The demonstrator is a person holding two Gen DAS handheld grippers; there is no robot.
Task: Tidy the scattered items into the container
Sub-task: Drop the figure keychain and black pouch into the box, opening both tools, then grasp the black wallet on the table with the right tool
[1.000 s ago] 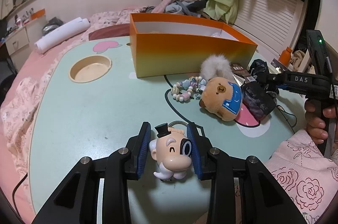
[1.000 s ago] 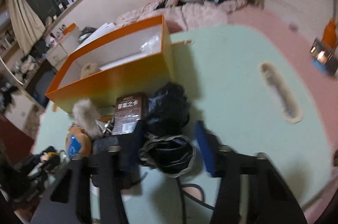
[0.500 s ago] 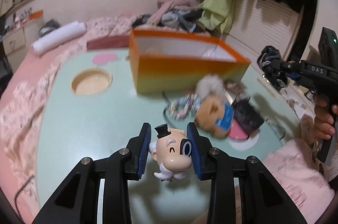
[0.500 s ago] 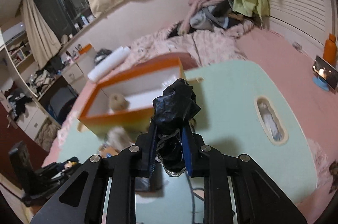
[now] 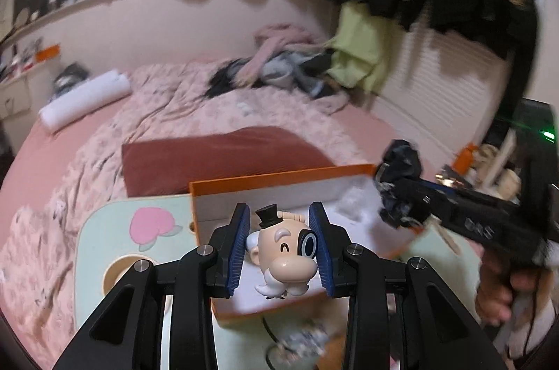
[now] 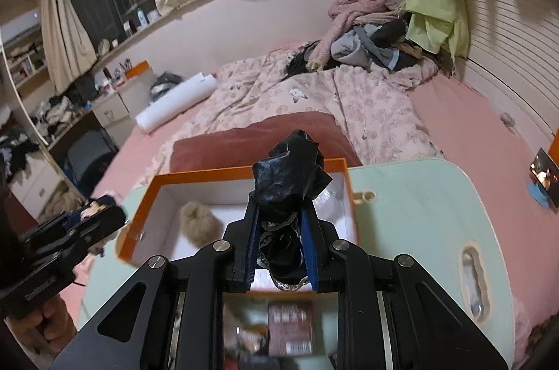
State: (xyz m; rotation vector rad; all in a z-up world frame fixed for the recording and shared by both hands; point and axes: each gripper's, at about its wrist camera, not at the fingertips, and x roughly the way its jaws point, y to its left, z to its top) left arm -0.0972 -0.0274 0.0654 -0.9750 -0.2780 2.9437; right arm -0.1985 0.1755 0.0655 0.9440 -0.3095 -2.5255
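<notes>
- The left gripper [image 5: 281, 247] is clamped on a small plastic cartoon head with a black top hat and white moustache [image 5: 284, 251]. The blue pads press on both sides of the head, which keeps the face upright and stops it rolling out.
- In the left wrist view, the head hangs over the open orange cardboard box with a white inside [image 5: 279, 185]. The box rim runs from 9 o'clock to 2 o'clock around the gripper, so a release here would probably land inside.
- The right gripper [image 6: 281, 251] is closed tight on a crumpled black fabric pouch with lace trim [image 6: 290, 188]. The soft bulk bulges out above the pads at 12 o'clock; a narrow pinch suits a compressible item.
- In the right wrist view, the pouch sits over the box's near wall, toward its 3 o'clock end.
- A tan fluffy pompom [image 6: 201, 225] already lies inside the box at 10 o'clock from the right gripper.
- The box rests on a pale green tabletop [image 6: 419, 212]; a dark printed packet [image 6: 290, 328], blurred, remains outside it at 6 o'clock.
</notes>
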